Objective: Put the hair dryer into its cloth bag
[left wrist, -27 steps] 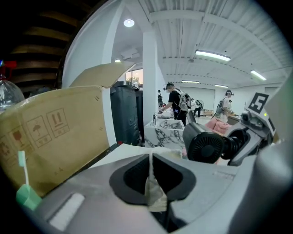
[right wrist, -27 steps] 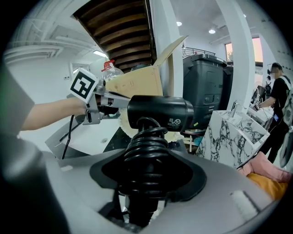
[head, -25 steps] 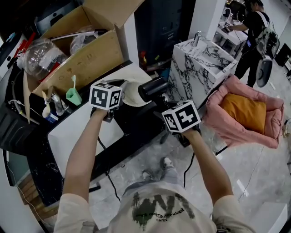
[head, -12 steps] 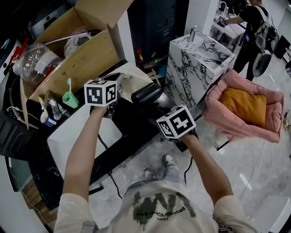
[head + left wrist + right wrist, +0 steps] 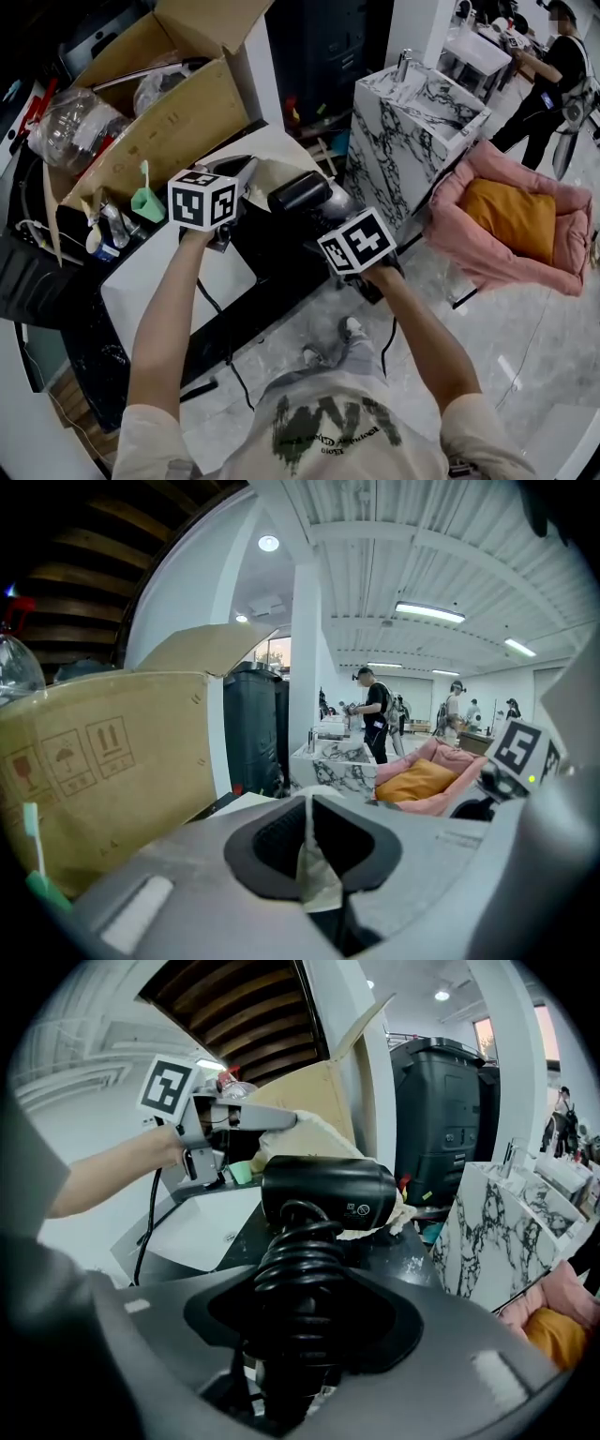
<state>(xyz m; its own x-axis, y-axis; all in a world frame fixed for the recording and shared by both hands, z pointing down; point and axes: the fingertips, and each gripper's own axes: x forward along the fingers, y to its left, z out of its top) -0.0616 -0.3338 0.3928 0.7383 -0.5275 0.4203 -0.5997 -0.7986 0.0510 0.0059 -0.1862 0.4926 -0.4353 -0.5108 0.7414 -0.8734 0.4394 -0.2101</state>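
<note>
Head view, left gripper (image 5: pixel 234 174): raised over the white counter (image 5: pixel 159 272); its marker cube faces the camera; its tip is at the cream cloth bag (image 5: pixel 261 172)
Head view, right gripper (image 5: pixel 325 221): held just right of the left one, above the dark table edge; it carries the black hair dryer (image 5: pixel 300 192)
Head view, hair dryer: in the air, barrel just beside the bag; whether the two touch cannot be told
Head view, surroundings: open cardboard box (image 5: pixel 178 103) behind the counter; marble sink unit (image 5: pixel 412 122) to the right; pink pet bed (image 5: pixel 553 262) with an orange cushion (image 5: pixel 511 216) on the floor

Left gripper view, jaws: together, pinching a thin fold of the cream bag (image 5: pixel 317 878)
Left gripper view, beyond: box wall at the left; marble unit and pink bed ahead; the right gripper's cube at the right edge

Right gripper view, jaws: set wide, clamped on the dryer's handle and the coiled cord (image 5: pixel 298 1260) wound round it
Right gripper view, hair dryer: barrel (image 5: pixel 328 1194) crosswise above the jaws; the cream bag lies behind it
Right gripper view, left gripper (image 5: pixel 281 1121): upper left, tip on the bag's edge
</note>
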